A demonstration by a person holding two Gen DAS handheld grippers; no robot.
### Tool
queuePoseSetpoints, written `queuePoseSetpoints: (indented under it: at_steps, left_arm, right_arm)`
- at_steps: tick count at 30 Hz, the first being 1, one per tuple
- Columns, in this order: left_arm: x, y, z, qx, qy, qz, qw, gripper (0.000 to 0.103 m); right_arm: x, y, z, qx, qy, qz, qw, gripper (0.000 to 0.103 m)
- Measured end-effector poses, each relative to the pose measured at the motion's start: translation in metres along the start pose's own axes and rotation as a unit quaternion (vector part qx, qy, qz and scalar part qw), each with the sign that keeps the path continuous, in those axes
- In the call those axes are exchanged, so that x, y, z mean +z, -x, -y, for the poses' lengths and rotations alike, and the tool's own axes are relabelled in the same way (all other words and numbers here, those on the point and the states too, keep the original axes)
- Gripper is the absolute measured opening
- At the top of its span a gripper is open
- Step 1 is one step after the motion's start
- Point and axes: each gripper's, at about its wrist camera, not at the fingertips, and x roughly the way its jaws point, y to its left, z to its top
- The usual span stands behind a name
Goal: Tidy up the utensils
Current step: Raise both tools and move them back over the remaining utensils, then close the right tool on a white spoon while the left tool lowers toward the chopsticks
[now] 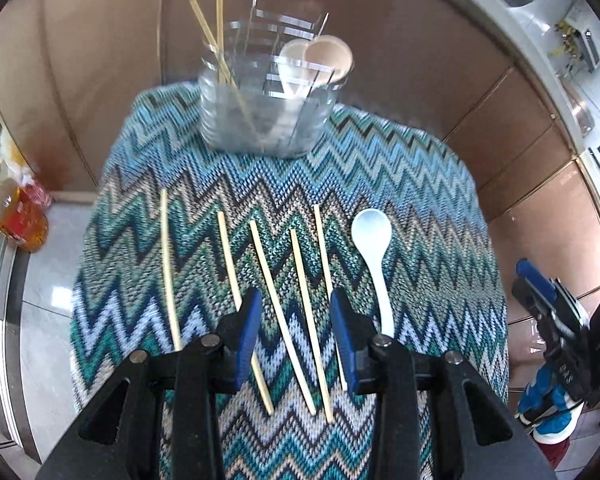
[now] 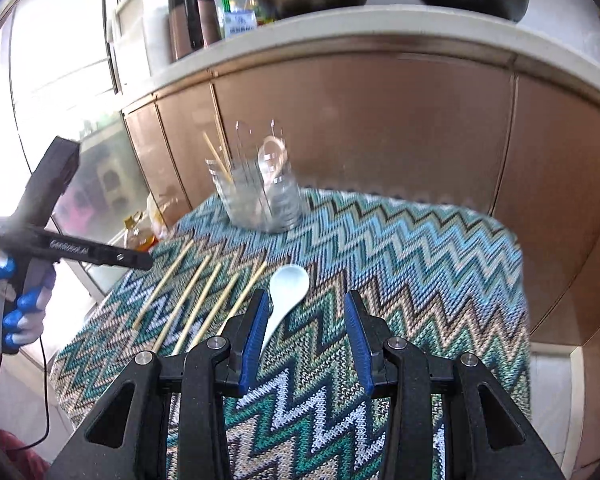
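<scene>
Table cloth [image 1: 400, 184]: a zigzag knit covers the whole work surface — the utensils lie on it in a loose row, handles toward the person, so each can be picked from the near end.
Clear holder [image 1: 260, 108]: stands at the far edge of the cloth, divided by transparent walls; two chopsticks lean in its left part and two pale spoons sit bowl-up on its right, so sorting by kind looks under way.
Left gripper [image 1: 294, 334]: jaws spread, holding nothing, hovering over the middle chopsticks — likely lining up on one.
Right gripper [image 2: 306, 338]: also spread and empty, poised just right of the white spoon.
White spoon [image 1: 374, 248]: flat on the cloth, right of the sticks.
Loose chopsticks [image 1: 300, 308]: five, side by side, slightly fanned.
</scene>
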Motion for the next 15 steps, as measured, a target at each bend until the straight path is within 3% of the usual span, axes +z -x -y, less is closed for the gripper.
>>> queuePoseSetpoints:
  at_steps: [7,15]
  left_arm:
    - [0.026,-0.046,-0.005,0.013,0.018,-0.052,0.9984,0.033]
    - [0.039,-0.083,-0.014,0.034,0.036,-0.091,0.9946,0.026]
  right_arm:
    - [0.0,-0.036,0.017,0.027,-0.002,-0.041,0.999,0.038]
    - [0.003,-0.071,0.029,0.07,-0.011,-0.084,0.994,0.035]
